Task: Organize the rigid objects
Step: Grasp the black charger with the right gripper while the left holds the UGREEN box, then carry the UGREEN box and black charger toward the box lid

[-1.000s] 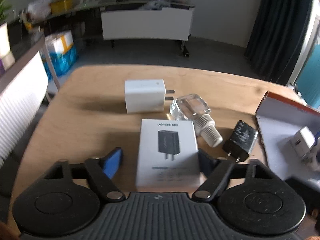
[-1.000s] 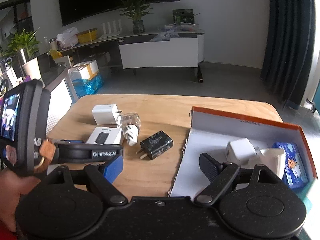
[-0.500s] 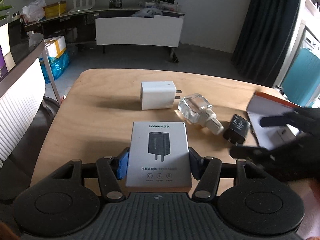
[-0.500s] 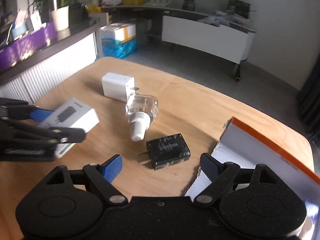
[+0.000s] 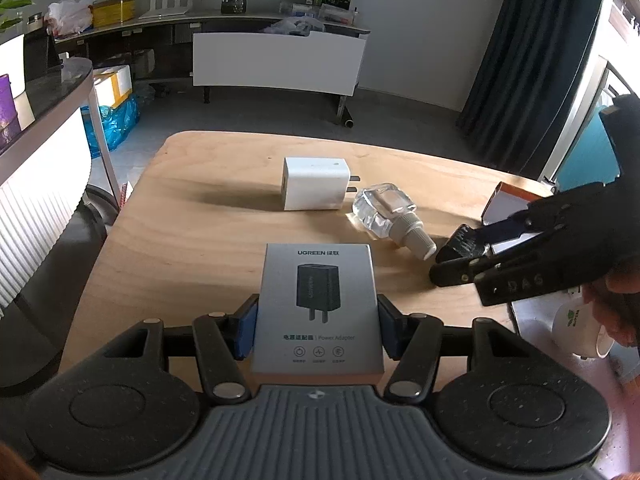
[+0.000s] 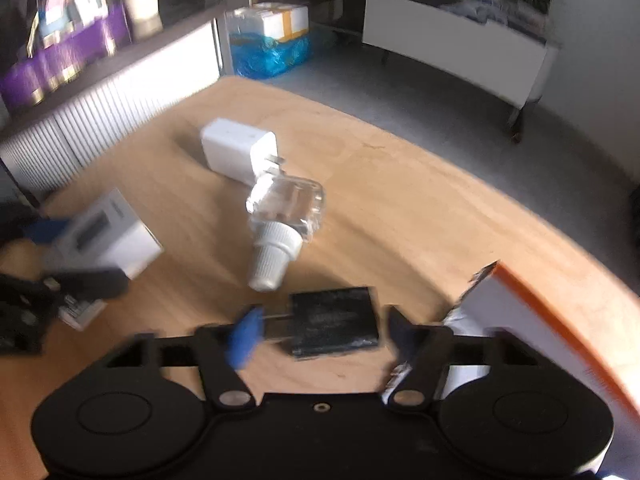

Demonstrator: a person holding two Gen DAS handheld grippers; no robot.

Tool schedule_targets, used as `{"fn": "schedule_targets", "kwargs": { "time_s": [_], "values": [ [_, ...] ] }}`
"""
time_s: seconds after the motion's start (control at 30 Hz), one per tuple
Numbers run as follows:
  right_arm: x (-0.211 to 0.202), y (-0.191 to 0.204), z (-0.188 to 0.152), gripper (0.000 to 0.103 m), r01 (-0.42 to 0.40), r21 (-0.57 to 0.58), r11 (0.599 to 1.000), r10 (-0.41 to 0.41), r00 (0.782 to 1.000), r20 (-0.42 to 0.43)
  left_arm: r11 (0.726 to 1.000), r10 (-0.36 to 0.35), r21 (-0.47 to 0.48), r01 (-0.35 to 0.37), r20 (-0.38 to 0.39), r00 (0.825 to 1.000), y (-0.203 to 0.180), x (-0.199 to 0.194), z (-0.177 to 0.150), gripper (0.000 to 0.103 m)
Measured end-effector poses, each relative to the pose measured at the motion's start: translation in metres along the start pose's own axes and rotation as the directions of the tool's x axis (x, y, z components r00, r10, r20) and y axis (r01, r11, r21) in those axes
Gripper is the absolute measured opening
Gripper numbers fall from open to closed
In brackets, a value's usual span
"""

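My left gripper (image 5: 318, 330) is shut on the grey UGREEN adapter box (image 5: 318, 304), held over the wooden table (image 5: 200, 248). The box also shows at the left of the right wrist view (image 6: 102, 236). My right gripper (image 6: 320, 332) is open and straddles the black charger (image 6: 334, 326) lying on the table, its pads either side and apart from it. In the left wrist view the right gripper (image 5: 460, 258) partly hides that charger (image 5: 464, 240). A white charger (image 5: 314, 188) and a clear bottle with a white cap (image 5: 386, 212) lie further back.
An orange-edged white box (image 6: 560, 320) stands open at the right of the table, its corner close to my right gripper. A white mug (image 5: 580, 332) shows at the right edge. A ribbed white counter (image 5: 32, 208) runs along the left.
My left gripper closed on the grey box and lifted it. My right gripper moved left and down from the orange box until the black charger lay between its fingers.
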State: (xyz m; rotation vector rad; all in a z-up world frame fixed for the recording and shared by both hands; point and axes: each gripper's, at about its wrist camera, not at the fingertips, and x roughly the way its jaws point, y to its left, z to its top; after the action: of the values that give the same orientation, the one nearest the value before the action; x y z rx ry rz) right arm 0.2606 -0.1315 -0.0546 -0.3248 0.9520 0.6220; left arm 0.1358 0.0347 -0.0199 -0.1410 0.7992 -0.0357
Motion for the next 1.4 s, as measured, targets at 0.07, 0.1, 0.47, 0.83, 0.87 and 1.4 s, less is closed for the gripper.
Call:
{"fn": "schedule_targets", "kwargs": {
  "time_s": [0.07,0.1,0.47,0.83,0.87,1.4],
  "values": [
    [-0.002,0.004,-0.004,0.074,0.017,-0.009,1.0,-0.017,1.0,0.007,1.0,0.004,-0.003,-0.004,0.002,1.0,0.001,-0.001,-0.001,0.059],
    [-0.004,0.007,-0.007,0.074,0.019,-0.011,1.0,-0.018,1.0,0.01,1.0,0.009,-0.005,-0.009,0.003,1.0,0.001,-0.001,-0.001,0.059],
    [-0.067,0.044,-0.032,0.074,0.088,0.164,0.983,-0.122,0.97,0.21,0.999,0.032,-0.021,-0.031,0.052,0.998,-0.007,-0.029,-0.002,0.059],
    [-0.137,0.088,-0.08,0.074,0.12,0.332,0.936,-0.225,0.928,0.297,0.999,0.032,-0.009,-0.031,0.091,0.995,-0.025,-0.075,-0.016,0.059],
    [-0.142,0.091,-0.085,0.074,0.127,0.34,0.932,-0.235,0.926,0.296,1.0,0.031,-0.007,-0.03,0.094,0.995,-0.027,-0.078,-0.017,0.059],
    [-0.202,0.115,-0.137,0.074,0.135,0.404,0.905,-0.287,0.894,0.344,0.999,0.004,0.04,-0.01,0.157,0.988,-0.059,-0.123,-0.039,0.059]
  ]
}}
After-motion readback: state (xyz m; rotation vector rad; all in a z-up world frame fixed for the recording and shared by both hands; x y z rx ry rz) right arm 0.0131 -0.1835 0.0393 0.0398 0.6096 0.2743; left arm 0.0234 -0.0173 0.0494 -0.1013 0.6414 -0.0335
